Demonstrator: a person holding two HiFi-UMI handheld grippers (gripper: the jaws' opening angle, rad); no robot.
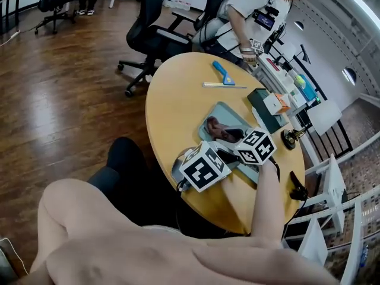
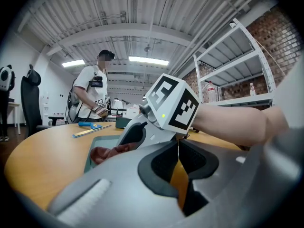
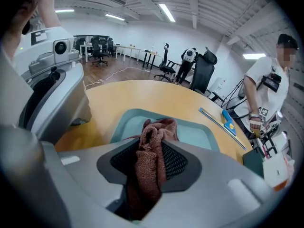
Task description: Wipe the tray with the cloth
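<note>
A teal tray point(image 1: 230, 115) lies on the round wooden table point(image 1: 178, 100). A rust-brown cloth point(image 1: 215, 125) bunches on the tray's floor. My right gripper point(image 1: 229, 136) points steeply down over the tray and is shut on the cloth point(image 3: 152, 141), which hangs out between its pads above the tray point(image 3: 197, 133). My left gripper point(image 1: 217, 158) sits low at the tray's near left corner, nearly level. Its jaws point(image 2: 178, 148) meet at the tips, and I see nothing held between them. From the left gripper view the cloth point(image 2: 107, 153) lies in the tray point(image 2: 91, 151) under the right gripper.
A blue-handled scraper point(image 1: 224, 72) and a long metal strip point(image 1: 224, 85) lie on the far side of the table. A dark box with a white-and-orange carton point(image 1: 272, 104) sits at the right edge. A person point(image 1: 249, 10) stands behind the table beside a black office chair point(image 1: 151, 34).
</note>
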